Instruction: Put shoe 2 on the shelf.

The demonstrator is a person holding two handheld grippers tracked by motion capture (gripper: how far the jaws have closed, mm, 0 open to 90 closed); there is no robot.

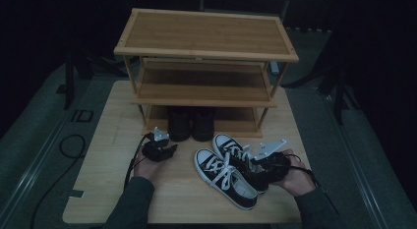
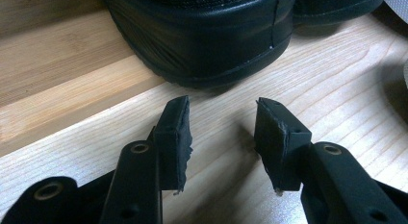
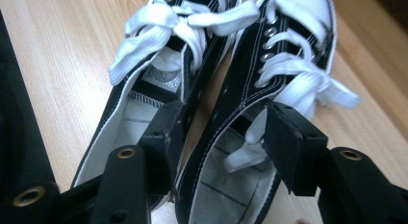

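Up close, right gripper fingers straddle both sneakers' inner walls; left gripper wide, empty.

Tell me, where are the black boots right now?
In the high view the black boots stand on the rack's bottom shelf, just behind the left tongs.

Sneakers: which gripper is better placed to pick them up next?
Right. The right gripper has one jaw inside each sneaker, straddling their adjoining inner walls, jaws open. The left gripper sits open and empty by the black shoes at the rack.
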